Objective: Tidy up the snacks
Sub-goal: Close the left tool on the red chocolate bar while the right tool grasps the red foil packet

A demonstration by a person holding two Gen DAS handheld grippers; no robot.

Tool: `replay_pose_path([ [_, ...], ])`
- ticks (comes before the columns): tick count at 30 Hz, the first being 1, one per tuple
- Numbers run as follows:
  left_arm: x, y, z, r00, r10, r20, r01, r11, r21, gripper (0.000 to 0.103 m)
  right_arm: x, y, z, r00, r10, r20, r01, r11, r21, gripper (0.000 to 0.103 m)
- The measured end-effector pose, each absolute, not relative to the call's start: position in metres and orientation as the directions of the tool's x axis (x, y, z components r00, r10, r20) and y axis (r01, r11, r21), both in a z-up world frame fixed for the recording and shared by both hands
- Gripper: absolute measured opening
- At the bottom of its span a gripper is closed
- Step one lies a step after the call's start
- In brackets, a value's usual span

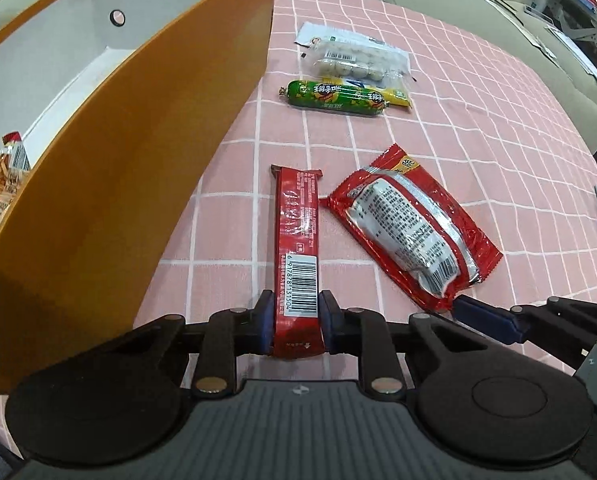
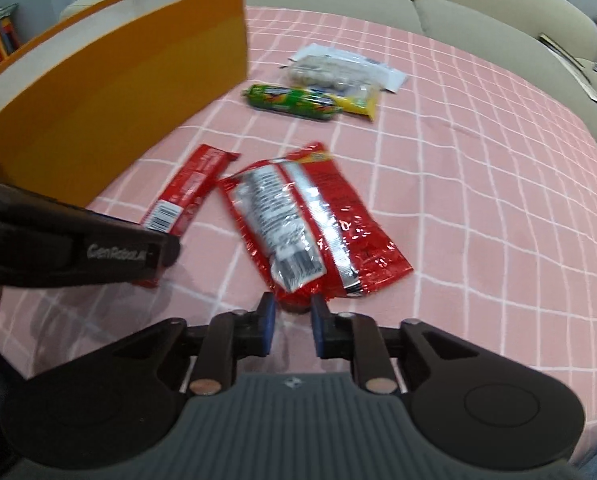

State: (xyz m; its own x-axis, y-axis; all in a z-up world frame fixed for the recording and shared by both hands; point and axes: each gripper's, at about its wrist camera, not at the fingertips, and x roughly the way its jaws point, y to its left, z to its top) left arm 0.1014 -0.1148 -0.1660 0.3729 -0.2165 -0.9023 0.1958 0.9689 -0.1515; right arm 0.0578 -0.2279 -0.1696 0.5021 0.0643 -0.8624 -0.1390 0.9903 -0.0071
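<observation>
Orange box (image 1: 146, 168) at left holds noodle-snack bag (image 1: 2, 184). Left gripper (image 1: 296, 322) fingers clamped on long red bar (image 1: 297, 248). Right gripper (image 2: 292, 320) fingers pinch near edge of crinkled red packet (image 2: 306, 224), both on pink checked surface (image 1: 478, 140).

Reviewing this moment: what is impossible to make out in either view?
- Inside of the orange cardboard box: left wrist view shows only one striped snack bag, cut by the frame edge; right wrist view's wall hides it all.
- Clear bag of pale round snacks: blurred in right wrist view.
- Yellow packet: mostly behind the green sausage stick.
</observation>
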Motion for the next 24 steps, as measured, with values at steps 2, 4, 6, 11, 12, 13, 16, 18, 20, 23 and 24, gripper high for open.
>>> replay_pose_path([
  [2, 0.102, -0.113, -0.164, 0.363, -0.224, -0.904, 0.189, 0.968, -0.164, 0.027, 0.055, -0.229, -0.165, 0.519, 0.079, -0.851, -0.157, 0.988, -0.004, 0.028],
  [4, 0.102, -0.11, -0.162, 0.365, -0.231, -0.902, 0.186, 0.967, -0.173, 0.03, 0.051, -0.23, -0.159, 0.543, 0.108, -0.833, -0.195, 0.981, 0.0, 0.036],
  [6, 0.103, -0.109, -0.159, 0.383, -0.232, -0.894, 0.184, 0.968, -0.172, 0.038, 0.048, -0.231, -0.154, 0.56, 0.141, -0.816, -0.242, 0.97, 0.002, 0.043],
  [11, 0.111, -0.116, -0.158, 0.407, -0.225, -0.885, 0.204, 0.967, -0.152, 0.052, 0.061, -0.237, -0.156, 0.603, 0.112, -0.79, -0.289, 0.954, -0.085, 0.069],
  [12, 0.113, -0.118, -0.159, 0.409, -0.216, -0.887, 0.208, 0.968, -0.14, 0.052, 0.067, -0.239, -0.158, 0.6, 0.11, -0.792, -0.296, 0.951, -0.092, 0.07],
  [13, 0.115, -0.121, -0.16, 0.408, -0.207, -0.889, 0.214, 0.969, -0.127, 0.052, 0.074, -0.241, -0.161, 0.595, 0.116, -0.795, -0.306, 0.948, -0.09, 0.073],
  [16, 0.121, -0.128, -0.163, 0.408, -0.2, -0.891, 0.225, 0.968, -0.115, 0.052, 0.089, -0.246, -0.168, 0.593, 0.141, -0.793, -0.338, 0.937, -0.087, 0.091],
  [18, 0.123, -0.131, -0.165, 0.41, -0.195, -0.891, 0.23, 0.967, -0.106, 0.052, 0.096, -0.248, -0.173, 0.598, 0.136, -0.79, -0.346, 0.933, -0.101, 0.094],
  [20, 0.126, -0.132, -0.168, 0.401, -0.198, -0.894, 0.232, 0.966, -0.109, 0.05, 0.103, -0.252, -0.178, 0.581, 0.154, -0.8, -0.354, 0.932, -0.077, 0.094],
  [23, 0.125, -0.131, -0.171, 0.397, -0.204, -0.895, 0.22, 0.968, -0.122, 0.048, 0.109, -0.257, -0.183, 0.566, 0.178, -0.805, -0.344, 0.938, -0.034, 0.092],
  [24, 0.125, -0.131, -0.172, 0.399, -0.202, -0.894, 0.223, 0.968, -0.119, 0.048, 0.111, -0.257, -0.184, 0.564, 0.182, -0.806, -0.341, 0.94, -0.027, 0.091],
])
